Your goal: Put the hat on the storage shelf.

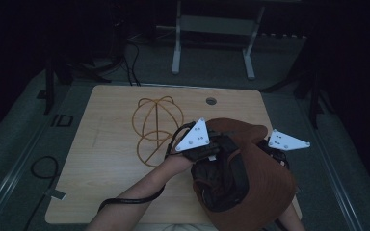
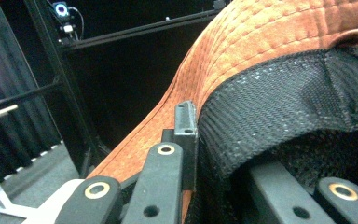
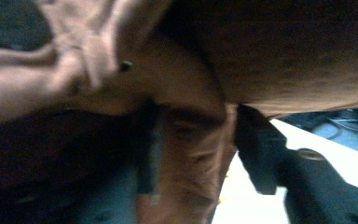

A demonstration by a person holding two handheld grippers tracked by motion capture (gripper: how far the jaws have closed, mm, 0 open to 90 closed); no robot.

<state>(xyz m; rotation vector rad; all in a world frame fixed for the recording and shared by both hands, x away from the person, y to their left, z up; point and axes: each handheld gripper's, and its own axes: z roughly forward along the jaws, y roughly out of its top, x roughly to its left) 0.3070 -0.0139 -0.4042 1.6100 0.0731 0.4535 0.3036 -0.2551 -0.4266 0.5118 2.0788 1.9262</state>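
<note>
Bucket hat (image 1: 265,178), rust-brown, hangs above the table's (image 1: 106,159) near right, both the left gripper (image 2: 186,140) and right gripper (image 3: 196,140) pinching its brim.

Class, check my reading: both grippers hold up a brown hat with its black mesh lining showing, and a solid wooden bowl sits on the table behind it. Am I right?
Not quite. Behind the brown hat is an open wire frame of looped hoops, not a solid bowl; the high view shows the table through it. The rest stands: left gripper and right gripper each clamp the hat.
</note>
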